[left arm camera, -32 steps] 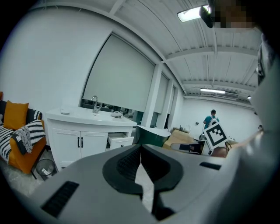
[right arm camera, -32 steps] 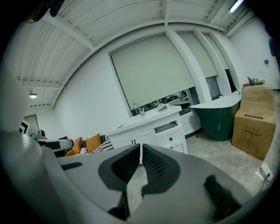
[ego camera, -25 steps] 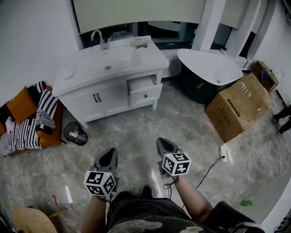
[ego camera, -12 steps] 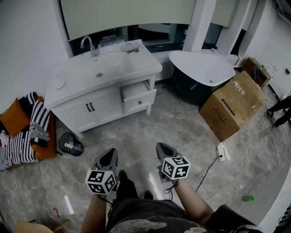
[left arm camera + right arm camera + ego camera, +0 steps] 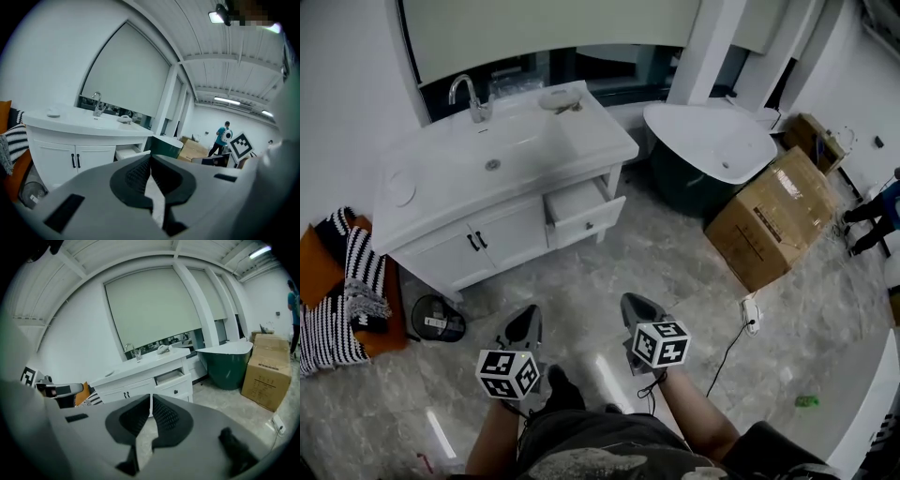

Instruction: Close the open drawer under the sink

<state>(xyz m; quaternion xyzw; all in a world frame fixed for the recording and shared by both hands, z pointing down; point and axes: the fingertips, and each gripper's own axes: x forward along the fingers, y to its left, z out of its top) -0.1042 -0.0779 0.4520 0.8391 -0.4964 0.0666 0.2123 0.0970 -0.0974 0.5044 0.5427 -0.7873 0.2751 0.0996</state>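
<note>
A white vanity (image 5: 441, 202) with a basin and a chrome tap (image 5: 466, 96) stands against the far wall. Its right-hand drawer (image 5: 584, 211) is pulled out, with a small dark knob on the front; it shows too in the right gripper view as the drawer (image 5: 174, 379) and in the left gripper view as the drawer (image 5: 127, 153). My left gripper (image 5: 525, 324) and right gripper (image 5: 633, 307) hang side by side over the floor, well short of the vanity. Both are shut with nothing between their tips.
A dark green tub with a white rim (image 5: 712, 150) stands right of the vanity, with a taped cardboard box (image 5: 773, 216) beyond it. A small bin (image 5: 437, 319) and striped cushions (image 5: 347, 291) lie at the left. A cable and socket (image 5: 748, 317) cross the marble floor. A person (image 5: 220, 138) stands far off.
The view has moved forward and leftward: the vanity and open drawer sit nearer and lower in the picture. Both grippers keep their place in the view and stay shut.
</note>
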